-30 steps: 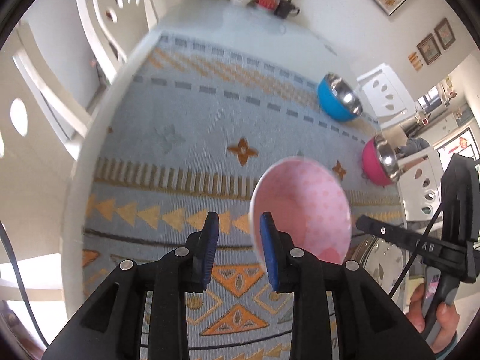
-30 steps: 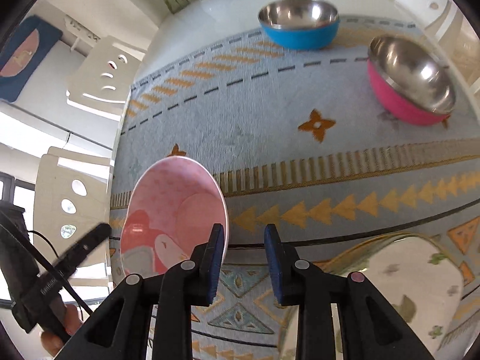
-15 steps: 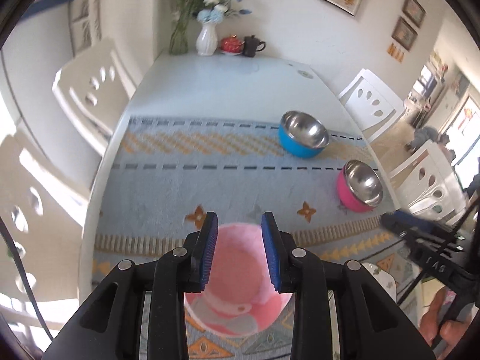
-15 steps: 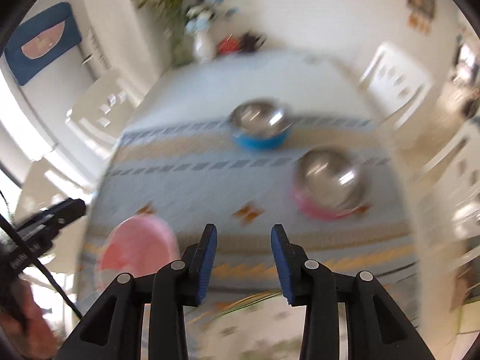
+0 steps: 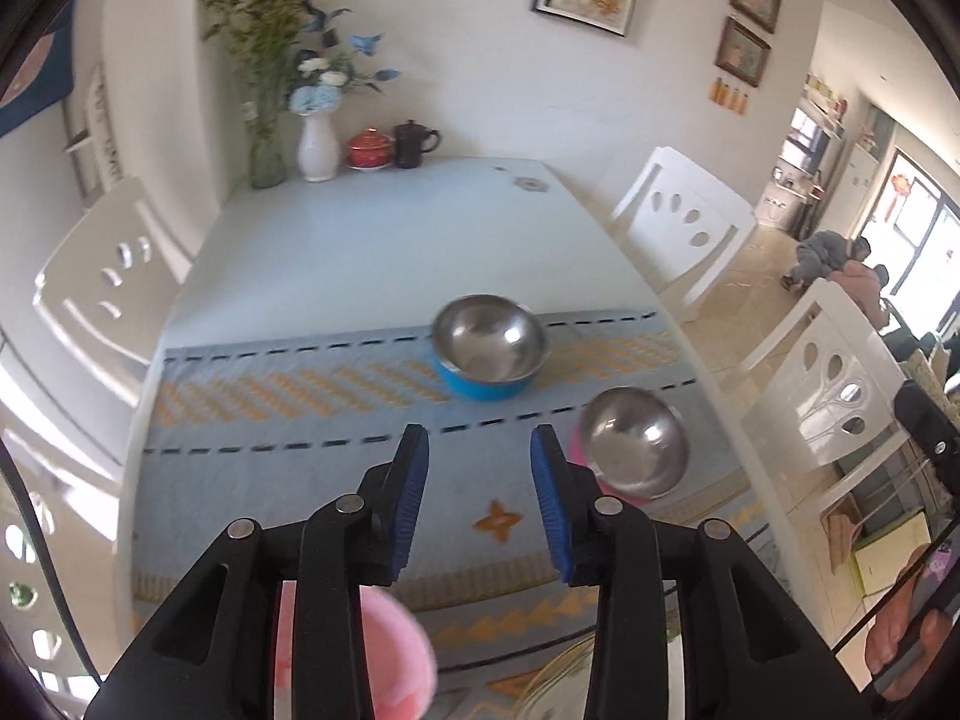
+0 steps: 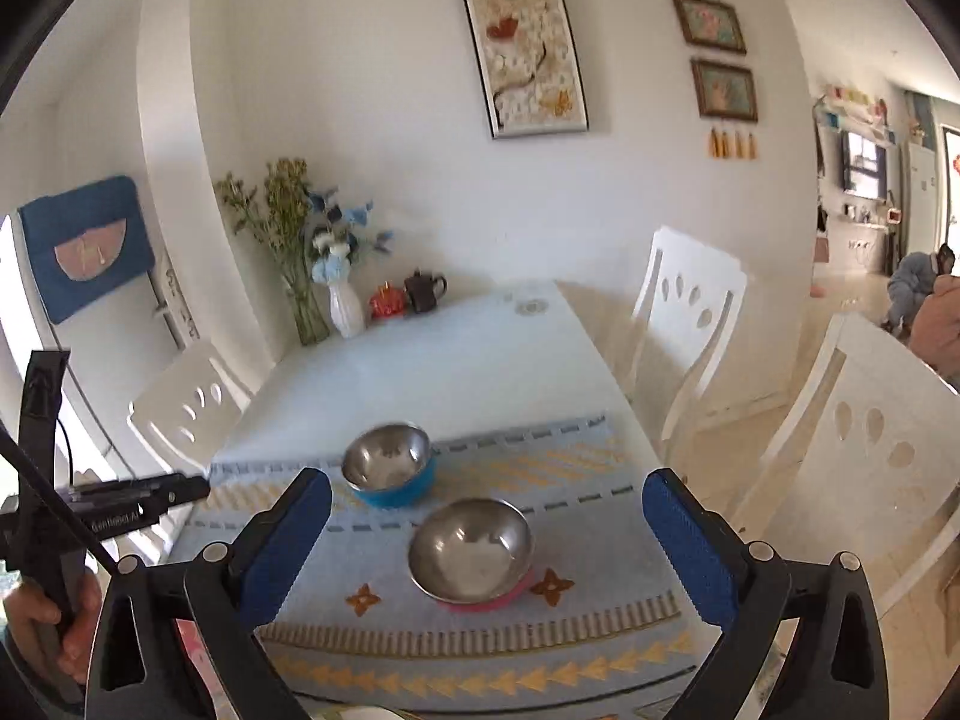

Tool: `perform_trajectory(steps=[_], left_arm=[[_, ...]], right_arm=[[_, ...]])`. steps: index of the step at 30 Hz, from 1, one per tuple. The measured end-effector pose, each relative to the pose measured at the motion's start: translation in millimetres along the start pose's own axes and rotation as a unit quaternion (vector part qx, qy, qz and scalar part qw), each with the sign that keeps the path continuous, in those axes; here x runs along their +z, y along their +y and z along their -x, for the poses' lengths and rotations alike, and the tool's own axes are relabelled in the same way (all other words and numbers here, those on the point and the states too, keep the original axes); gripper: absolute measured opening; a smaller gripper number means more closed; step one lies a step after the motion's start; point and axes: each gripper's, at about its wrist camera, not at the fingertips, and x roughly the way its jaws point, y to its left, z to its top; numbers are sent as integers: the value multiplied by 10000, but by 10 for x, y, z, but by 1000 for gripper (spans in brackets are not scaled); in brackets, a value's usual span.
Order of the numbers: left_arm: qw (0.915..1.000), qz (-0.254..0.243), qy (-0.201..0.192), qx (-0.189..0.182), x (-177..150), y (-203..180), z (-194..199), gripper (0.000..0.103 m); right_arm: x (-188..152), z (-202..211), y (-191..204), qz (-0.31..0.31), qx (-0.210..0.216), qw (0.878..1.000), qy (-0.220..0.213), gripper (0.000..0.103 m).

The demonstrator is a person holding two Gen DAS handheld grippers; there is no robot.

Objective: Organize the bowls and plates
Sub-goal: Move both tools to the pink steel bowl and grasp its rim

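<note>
Since the earlier frames both grippers have lifted and tipped up from close over the patterned table runner [image 5: 288,480], so the far wall and white vase of flowers [image 5: 316,147] now fill the upper half of each view, and the pink bowl [image 5: 399,669] that filled the middle of the left view has slid to the bottom edge, half hidden behind the gripper body. The left gripper [image 5: 478,501] has just been opening; its blue pads stand a moderate gap apart with nothing between them, only runner showing through. The right gripper [image 6: 486,546] has just sprung to its widest spread and is also empty (the pink-sided steel bowl [image 6: 471,549] seen in its gap sits on the runner beyond it, untouched). The blue-sided steel bowl [image 6: 389,471] stands just behind that one, toward the centre of the right view, the two near but apart. A floral plate's rim [image 5: 564,669] peeks in at the bottom of the left view. Judging by the wide spread, the pink-sided bowl looks like the next pick-up; its curved, polished wall could slip from the pads if they close too high on the rim, and a hasty approach could knock it into the blue one.
</note>
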Motion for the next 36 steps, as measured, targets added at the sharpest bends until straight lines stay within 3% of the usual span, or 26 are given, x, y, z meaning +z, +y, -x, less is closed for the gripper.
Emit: perform_trajectory(steps=[5,11,17,23,26,29,36], left_arm=[[9991,171,235,-302,81,-161,-227,35],[9981,313,413,-331,118,-216,-428,35],[9971,356,593,-307,114,-200,-588,38],[9929,508,897,-593,97,-182,-816,43],[9885,630,1095,-830,82,-181,-958,58],[9822,696,1303,-1160,62,-227,-1104,58],[9846,208,1466,-932,45,-486,-1404,49]], right_arm=[[-17,-273,-134,67,103,9983,564,103],[-155,-655,-89,181,98,9928,1183,103],[-171,-900,-78,172,152,9894,1433,103],[-191,-1086,-125,117,190,9863,1635,103],[-213,-1186,-196,-25,254,9841,1760,103],[-267,-1347,-311,-310,355,9788,1991,103],[-450,-1787,-597,-1178,697,9558,2601,103]])
